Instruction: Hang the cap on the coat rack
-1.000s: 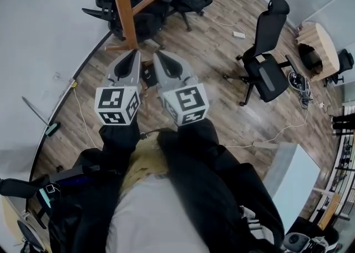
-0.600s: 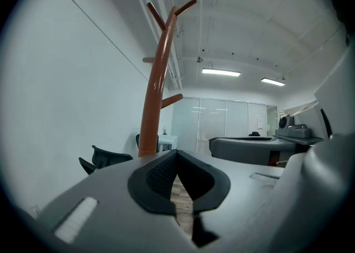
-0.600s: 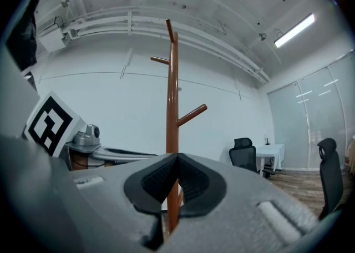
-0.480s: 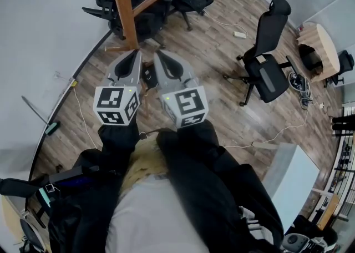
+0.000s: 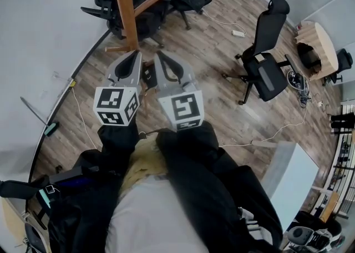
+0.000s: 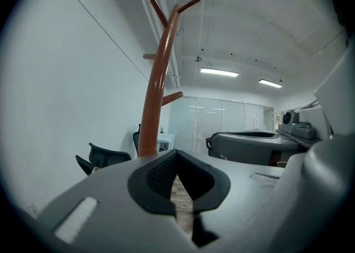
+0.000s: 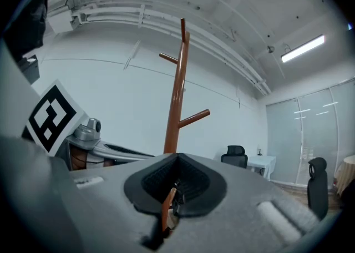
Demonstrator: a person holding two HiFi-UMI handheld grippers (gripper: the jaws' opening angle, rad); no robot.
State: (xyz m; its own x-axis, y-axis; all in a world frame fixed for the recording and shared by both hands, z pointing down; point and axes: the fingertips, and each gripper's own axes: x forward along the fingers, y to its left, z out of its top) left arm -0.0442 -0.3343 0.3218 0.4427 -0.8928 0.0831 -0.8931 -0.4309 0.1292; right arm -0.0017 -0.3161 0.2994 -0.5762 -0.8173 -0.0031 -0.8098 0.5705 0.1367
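Cap is what the job turns on, yet no view shows it for certain. A tan patch (image 5: 145, 160) between the black sleeves (image 5: 194, 163) at the lower centre of the head view is too unclear to name, and neither tool carries it.

By judgement a cap is light and soft in the crown with a stiffer brim. The brim or back strap would make the surest hold, leaving the crown free to drop over a peg.

The left gripper (image 5: 133, 53) and right gripper (image 5: 160, 54) sit side by side mid-frame, both pointing toward the coat rack (image 5: 126, 8) at upper left. Each has its jaws closed together on nothing, with only floor or pole showing through the slit.

The head view gives the rack's foot on the wood floor and the office chairs (image 5: 266, 52) to the right. Only the gripper views show its upper pegs and forked top. The right gripper view also catches the left tool's marker cube (image 7: 52, 116) at left.
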